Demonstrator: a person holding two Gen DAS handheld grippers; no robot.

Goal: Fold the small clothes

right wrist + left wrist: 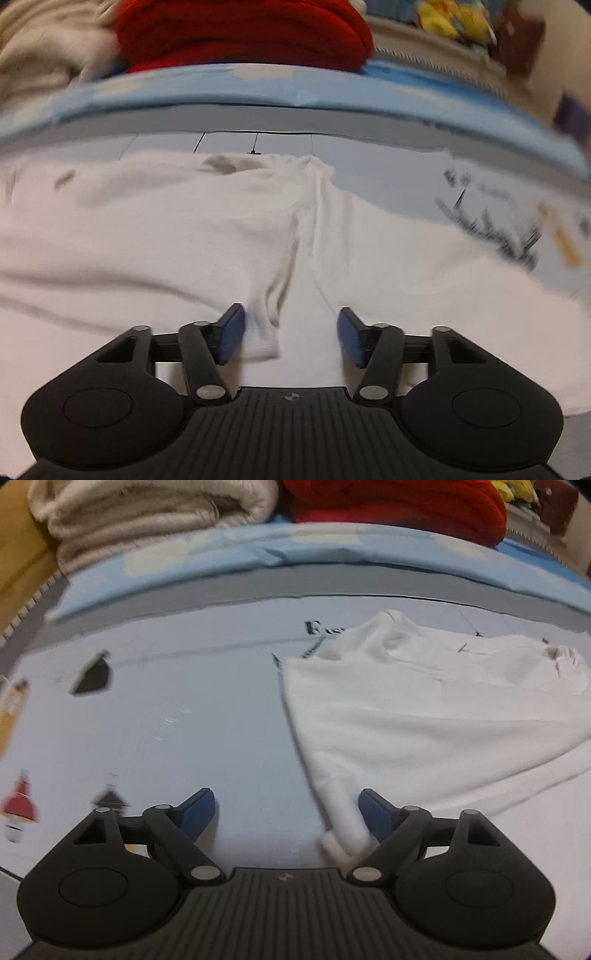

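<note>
Your left gripper (286, 812): jaws apart, shirt (424, 716) hem beside right pad, unpinched. Your right gripper (290, 332): jaws apart over shirt fold, nothing clamped.

Taking the white garment (424, 720) as the landmark: to its left in the left wrist view the pale printed mat (166, 720) lies bare, open for passage. Behind it, past a grey strip and blue band, a folded cream blanket (147, 513) and red bundle (399, 506) (both bulky) block the far edge.
</note>
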